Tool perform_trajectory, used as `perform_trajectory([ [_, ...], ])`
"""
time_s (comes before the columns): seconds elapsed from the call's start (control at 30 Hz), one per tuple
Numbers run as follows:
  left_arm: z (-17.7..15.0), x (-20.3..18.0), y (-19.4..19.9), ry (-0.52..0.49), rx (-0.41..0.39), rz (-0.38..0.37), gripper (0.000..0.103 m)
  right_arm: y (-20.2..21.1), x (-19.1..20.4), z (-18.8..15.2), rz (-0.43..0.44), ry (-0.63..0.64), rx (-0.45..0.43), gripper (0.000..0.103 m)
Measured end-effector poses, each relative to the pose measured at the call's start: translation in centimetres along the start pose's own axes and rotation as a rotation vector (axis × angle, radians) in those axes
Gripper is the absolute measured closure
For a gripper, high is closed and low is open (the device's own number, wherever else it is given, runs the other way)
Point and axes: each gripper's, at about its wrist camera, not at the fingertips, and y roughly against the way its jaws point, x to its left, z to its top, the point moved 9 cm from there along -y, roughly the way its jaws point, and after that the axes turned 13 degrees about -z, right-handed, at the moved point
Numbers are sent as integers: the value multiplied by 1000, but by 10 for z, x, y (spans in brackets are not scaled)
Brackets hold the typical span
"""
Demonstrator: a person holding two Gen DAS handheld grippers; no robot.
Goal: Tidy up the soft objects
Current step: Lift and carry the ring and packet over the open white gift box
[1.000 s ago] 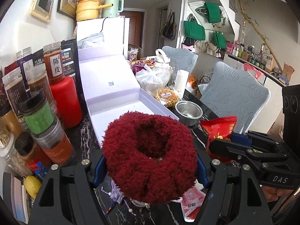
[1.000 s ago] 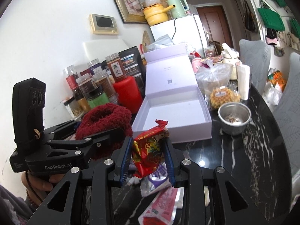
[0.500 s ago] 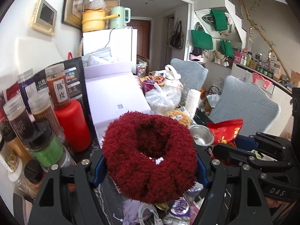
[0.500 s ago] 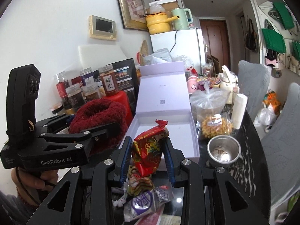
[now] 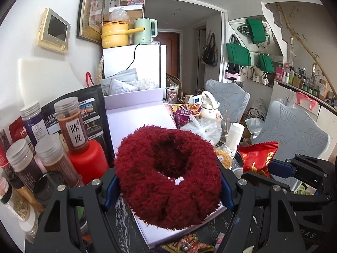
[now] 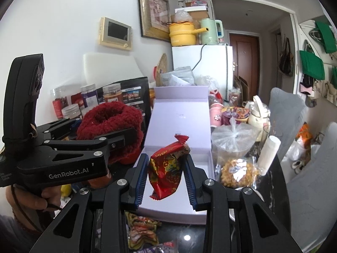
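The left gripper [image 5: 168, 186] was clamped on a fuzzy dark-red ring [image 5: 168, 175], held above the near edge of the open lilac box [image 6: 179, 124]. Just beside it, the right gripper [image 6: 166, 179] pinched a red snack packet [image 6: 167, 170], also over the box's near edge.

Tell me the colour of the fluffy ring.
Dark red fluffy ring, clearest in the left wrist view.

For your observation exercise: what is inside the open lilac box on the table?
The part of the lilac box floor that shows is bare. The red snack packet in the right gripper hides the middle; the rest cannot be judged.
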Motion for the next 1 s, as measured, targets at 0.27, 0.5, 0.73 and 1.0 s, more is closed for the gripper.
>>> perform_trajectory([
  [0.27, 21, 21, -24, 20, -20, 23, 28, -25, -6, 24, -22, 13, -20, 70],
  [0.5, 37, 33, -44, 2, -36, 49, 28, -51, -16, 41, -37, -2, -28, 70],
  [0.73, 33, 47, -65, 20, -17, 61, 28, -75, -19, 52, -43, -8, -29, 70],
  [1.0, 19, 62, -87, 31, 42, 81, 28, -104, -24, 40, -38, -27, 14, 70],
])
